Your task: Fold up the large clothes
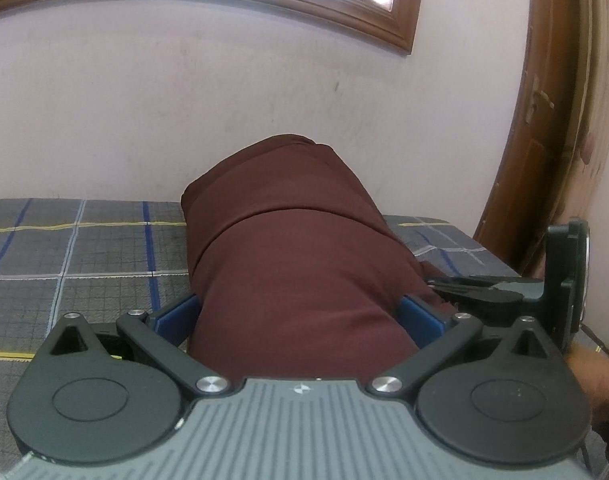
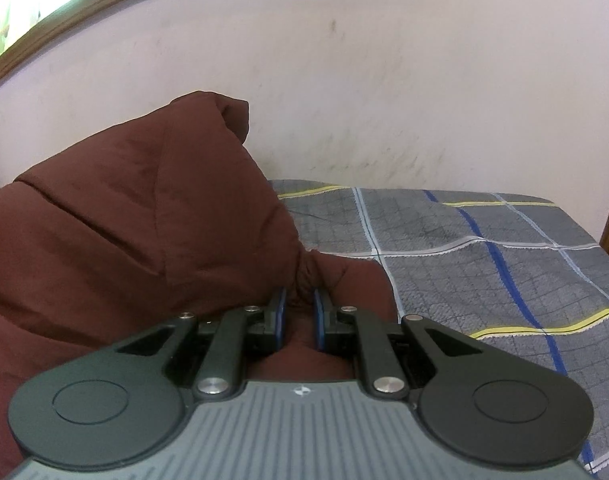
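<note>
Big bed [image 2: 484, 264] under a grey checked sheet, right against the pink wall [image 1: 144, 120]. On the bed, a dark red cloth [image 1: 288, 248], bunched up and lifted, long way running from the tongs toward the wall. Left tongs [image 1: 300, 316] spread wide around a thick roll of it (likely to carry the fold over). Right tongs [image 2: 298, 312] pinched narrow on a small tuck of cloth, probably to keep that edge in place.
</note>
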A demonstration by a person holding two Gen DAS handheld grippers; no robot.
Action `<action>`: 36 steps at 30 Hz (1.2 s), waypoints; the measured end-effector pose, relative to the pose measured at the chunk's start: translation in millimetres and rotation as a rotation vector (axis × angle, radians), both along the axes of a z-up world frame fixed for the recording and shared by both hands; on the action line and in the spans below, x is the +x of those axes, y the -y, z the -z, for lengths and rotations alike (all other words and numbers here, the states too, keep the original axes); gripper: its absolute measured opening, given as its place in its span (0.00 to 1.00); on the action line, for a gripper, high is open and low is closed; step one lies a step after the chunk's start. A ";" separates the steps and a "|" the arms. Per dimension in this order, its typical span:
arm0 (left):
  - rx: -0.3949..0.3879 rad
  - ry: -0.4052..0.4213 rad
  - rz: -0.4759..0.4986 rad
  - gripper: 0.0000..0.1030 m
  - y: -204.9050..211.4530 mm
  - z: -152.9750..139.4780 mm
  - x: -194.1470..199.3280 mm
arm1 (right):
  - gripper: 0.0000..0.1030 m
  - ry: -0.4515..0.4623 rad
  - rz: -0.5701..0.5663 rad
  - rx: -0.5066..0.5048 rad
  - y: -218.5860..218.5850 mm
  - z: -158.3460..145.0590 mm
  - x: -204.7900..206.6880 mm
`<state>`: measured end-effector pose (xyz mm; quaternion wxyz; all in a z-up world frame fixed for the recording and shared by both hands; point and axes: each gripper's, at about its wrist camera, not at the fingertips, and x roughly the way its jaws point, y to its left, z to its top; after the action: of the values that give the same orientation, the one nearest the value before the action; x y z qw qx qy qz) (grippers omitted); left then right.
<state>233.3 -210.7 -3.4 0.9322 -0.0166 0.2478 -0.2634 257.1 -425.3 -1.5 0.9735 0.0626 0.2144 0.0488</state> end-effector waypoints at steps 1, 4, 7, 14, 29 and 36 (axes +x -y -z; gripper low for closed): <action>0.000 0.001 0.000 1.00 0.0 0.0 -0.1 | 0.12 0.000 -0.002 0.006 0.8 0.0 -0.2; 0.003 0.003 0.001 1.00 -0.4 0.8 -0.4 | 0.12 0.001 -0.007 0.021 3.0 -0.2 -0.3; 0.004 0.005 0.002 1.00 -1.0 1.9 -0.1 | 0.12 0.004 -0.009 0.030 4.2 -0.5 -1.0; 0.019 0.002 0.015 1.00 -2.4 4.4 1.8 | 0.12 0.015 -0.010 0.031 5.0 -2.1 -3.8; 0.019 -0.031 0.012 1.00 -3.5 9.9 6.6 | 0.19 0.043 0.059 -0.061 -4.9 -50.7 -42.2; 0.005 -0.037 0.008 1.00 -6.9 10.5 7.7 | 0.20 0.133 -0.037 -0.091 -35.4 -57.3 -117.0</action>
<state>241.1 -203.7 -14.0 0.9263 -0.0182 0.2658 -0.2663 140.1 -389.9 55.8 0.9864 0.0109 0.1524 0.0612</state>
